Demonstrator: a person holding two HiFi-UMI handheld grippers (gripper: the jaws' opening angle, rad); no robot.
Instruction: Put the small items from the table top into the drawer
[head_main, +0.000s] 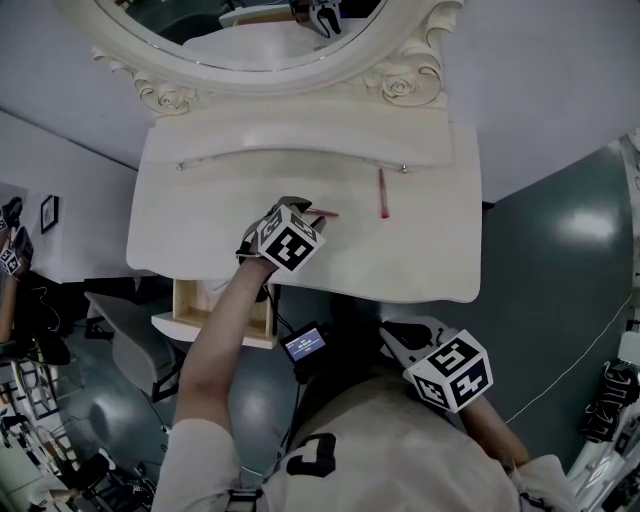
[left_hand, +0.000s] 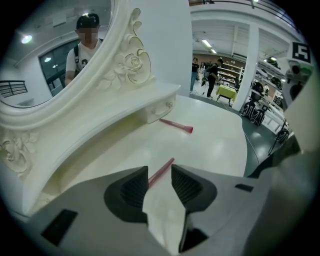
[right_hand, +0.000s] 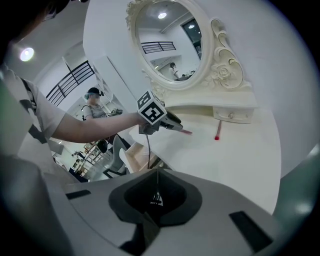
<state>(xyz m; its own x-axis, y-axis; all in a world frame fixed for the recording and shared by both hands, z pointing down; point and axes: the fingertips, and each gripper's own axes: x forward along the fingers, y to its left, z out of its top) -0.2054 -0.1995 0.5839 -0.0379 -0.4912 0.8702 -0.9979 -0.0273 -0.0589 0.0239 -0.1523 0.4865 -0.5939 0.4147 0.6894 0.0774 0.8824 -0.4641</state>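
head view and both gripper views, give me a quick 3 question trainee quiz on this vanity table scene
1. True or false: the left gripper is clamped shut on the nearer pink stick.
2. How many pink sticks lie on the table top? A one, B two, C four.
3. Which gripper has its jaws together?

Key
1. False: its jaws stand apart, with the stick's end between them.
2. B: the nearer pink stick and the farther pink stick.
3. The right gripper, with nothing between its jaws.
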